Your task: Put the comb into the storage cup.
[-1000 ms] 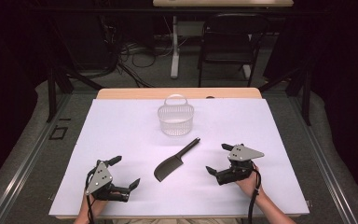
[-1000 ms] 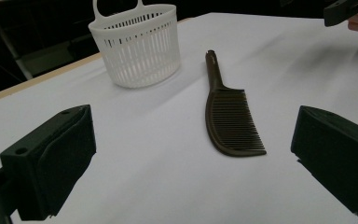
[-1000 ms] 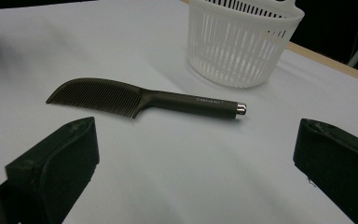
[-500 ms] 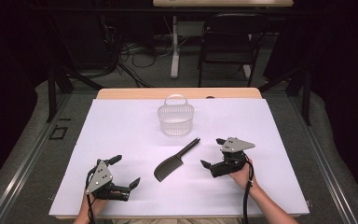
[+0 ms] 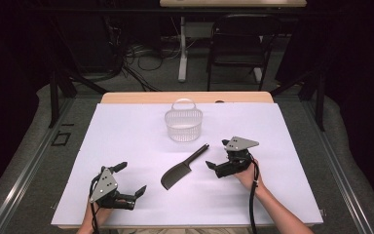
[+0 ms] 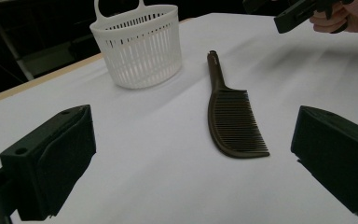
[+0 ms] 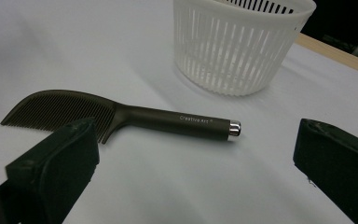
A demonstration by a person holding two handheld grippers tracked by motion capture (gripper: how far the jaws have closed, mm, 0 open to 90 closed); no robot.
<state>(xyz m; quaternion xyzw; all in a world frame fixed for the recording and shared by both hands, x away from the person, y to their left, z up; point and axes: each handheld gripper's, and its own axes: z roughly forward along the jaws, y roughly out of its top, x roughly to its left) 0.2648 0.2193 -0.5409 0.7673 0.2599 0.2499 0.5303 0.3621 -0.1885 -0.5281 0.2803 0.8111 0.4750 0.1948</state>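
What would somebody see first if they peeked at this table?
Probably the dark comb lying flat in the middle of the white table, with its handle pointing toward the white slotted basket standing farther back. Next come the two black claws: the right claw is open beside the comb's handle, and the left claw is open near the front edge.
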